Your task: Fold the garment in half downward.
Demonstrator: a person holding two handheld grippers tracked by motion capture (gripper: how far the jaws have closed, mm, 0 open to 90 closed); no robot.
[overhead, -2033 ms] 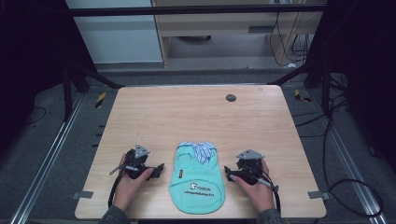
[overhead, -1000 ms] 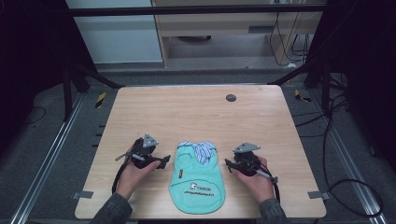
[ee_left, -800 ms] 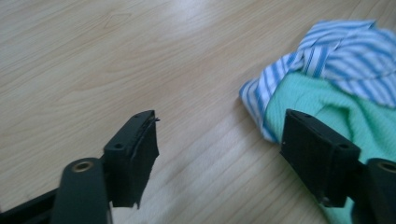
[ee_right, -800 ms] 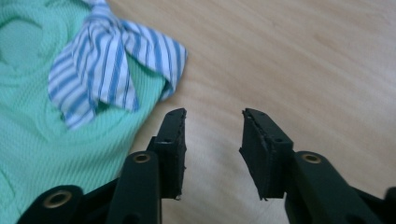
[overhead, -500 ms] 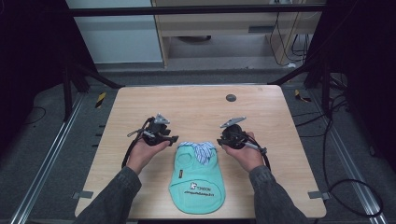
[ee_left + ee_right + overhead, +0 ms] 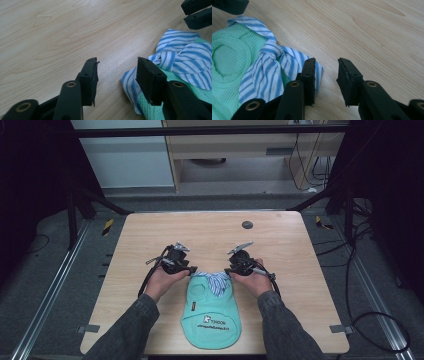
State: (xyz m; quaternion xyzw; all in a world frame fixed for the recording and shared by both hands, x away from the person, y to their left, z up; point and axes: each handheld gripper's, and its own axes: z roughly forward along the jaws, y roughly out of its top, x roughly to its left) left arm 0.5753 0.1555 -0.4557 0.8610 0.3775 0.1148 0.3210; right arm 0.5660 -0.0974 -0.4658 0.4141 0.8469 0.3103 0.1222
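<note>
Flanking the collar end of a small mint-green mesh garment with a blue-and-white striped collar (image 6: 210, 296), the two grippers sit low over the light wooden table (image 6: 280, 245), and the step in hand looks like taking hold of the garment's two top corners. The garment lies flat near the person's edge of the table, printed hem toward the person and striped collar (image 6: 180, 57) toward the far side. The left gripper (image 6: 116, 75) has its jaws partly apart with only bare wood between the pads; its right-hand pad stands over the edge of the striped fabric, not pressing on it. The right gripper (image 6: 326, 77) is likewise half open, and its jaws have just been opening a little; the striped corner (image 6: 294, 60) lies beside and partly behind its left-hand pad, with nothing pinched. By my reading, no grip is made yet. The next move calls for each gripper to slide inward so that a fold of collar cloth lies between the pads, then close firmly, since thin fabric flat on wood is apt to slip out.
</note>
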